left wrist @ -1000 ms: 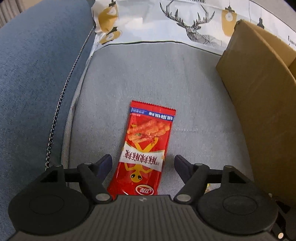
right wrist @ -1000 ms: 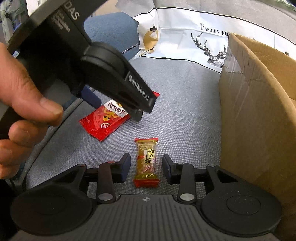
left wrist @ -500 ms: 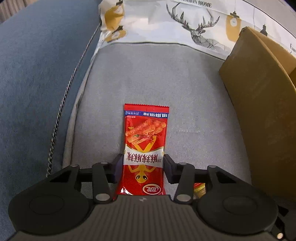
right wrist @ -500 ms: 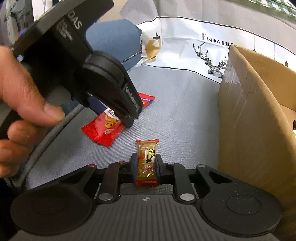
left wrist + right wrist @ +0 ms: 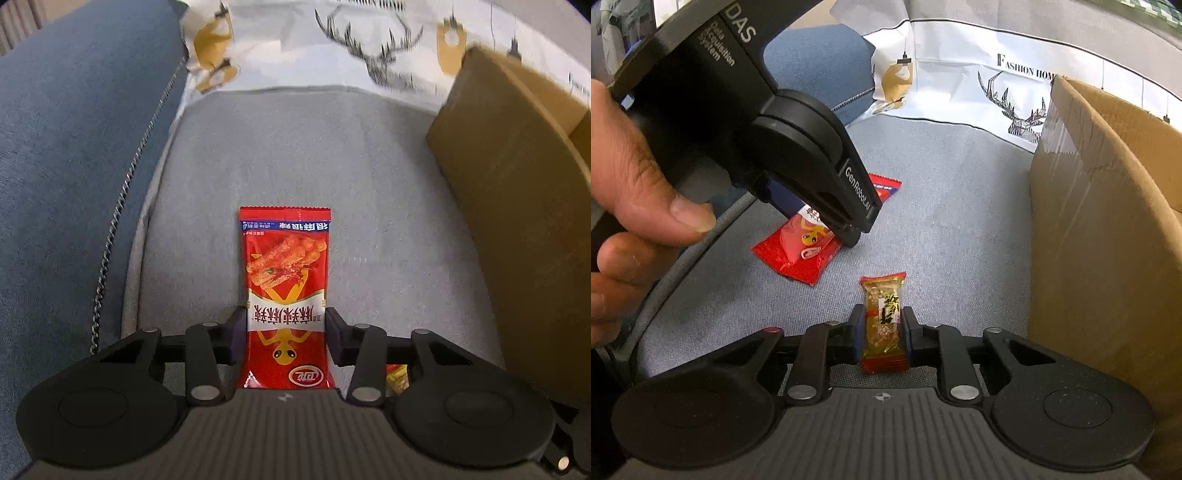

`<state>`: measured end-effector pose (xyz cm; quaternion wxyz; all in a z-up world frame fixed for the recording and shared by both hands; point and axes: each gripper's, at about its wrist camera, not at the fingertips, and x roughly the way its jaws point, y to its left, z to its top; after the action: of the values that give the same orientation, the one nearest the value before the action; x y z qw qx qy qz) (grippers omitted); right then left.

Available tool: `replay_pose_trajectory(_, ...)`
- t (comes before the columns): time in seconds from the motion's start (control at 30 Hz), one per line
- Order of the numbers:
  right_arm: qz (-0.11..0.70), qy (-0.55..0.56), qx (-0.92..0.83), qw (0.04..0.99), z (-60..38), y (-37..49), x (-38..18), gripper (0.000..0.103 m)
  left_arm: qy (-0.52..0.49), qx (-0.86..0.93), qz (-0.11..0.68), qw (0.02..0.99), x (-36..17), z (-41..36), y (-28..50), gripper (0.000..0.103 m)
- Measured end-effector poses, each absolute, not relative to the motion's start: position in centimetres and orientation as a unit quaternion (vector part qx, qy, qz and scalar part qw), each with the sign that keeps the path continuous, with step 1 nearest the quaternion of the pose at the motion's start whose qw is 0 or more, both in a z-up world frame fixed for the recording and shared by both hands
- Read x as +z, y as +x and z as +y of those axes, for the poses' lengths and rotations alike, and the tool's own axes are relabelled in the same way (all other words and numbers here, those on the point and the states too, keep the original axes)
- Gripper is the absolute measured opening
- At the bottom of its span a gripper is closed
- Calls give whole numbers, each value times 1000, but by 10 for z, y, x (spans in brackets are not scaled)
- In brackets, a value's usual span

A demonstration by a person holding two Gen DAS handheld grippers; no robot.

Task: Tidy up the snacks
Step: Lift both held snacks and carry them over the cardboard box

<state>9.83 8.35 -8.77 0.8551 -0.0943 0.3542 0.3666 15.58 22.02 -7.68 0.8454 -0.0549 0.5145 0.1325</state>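
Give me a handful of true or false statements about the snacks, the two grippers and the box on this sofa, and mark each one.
1. The left gripper is closed on the flat red foil snack packet. True.
2. The right gripper holds nothing. False: it grips the small clear-wrapped golden snack bar.
3. The brown cardboard box stands to the right of both snacks. True.
4. The red packet already lies inside the box. False: it rests on the grey seat cushion.

A red snack packet (image 5: 286, 295) lies flat on the grey cushion (image 5: 295, 155). A small golden bar (image 5: 884, 321) with red ends lies near it, beside the cardboard box (image 5: 1108, 229).
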Motion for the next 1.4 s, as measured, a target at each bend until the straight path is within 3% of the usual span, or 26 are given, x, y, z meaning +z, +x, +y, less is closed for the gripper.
replay_pose_trajectory(0.53, 260, -77, 368, 889, 45, 53, -45, 18, -97, 141, 367, 915, -8, 213, 103, 46)
replay_pose_trajectory(1.07, 193, -51, 360, 911, -6, 23, -7, 18, -110, 127, 343, 924, 5, 199, 91, 46)
replay_pose_trajectory(1.4, 143, 20, 317, 937, -63, 55, 54, 18, -110, 96, 309, 940, 15, 181, 98, 46)
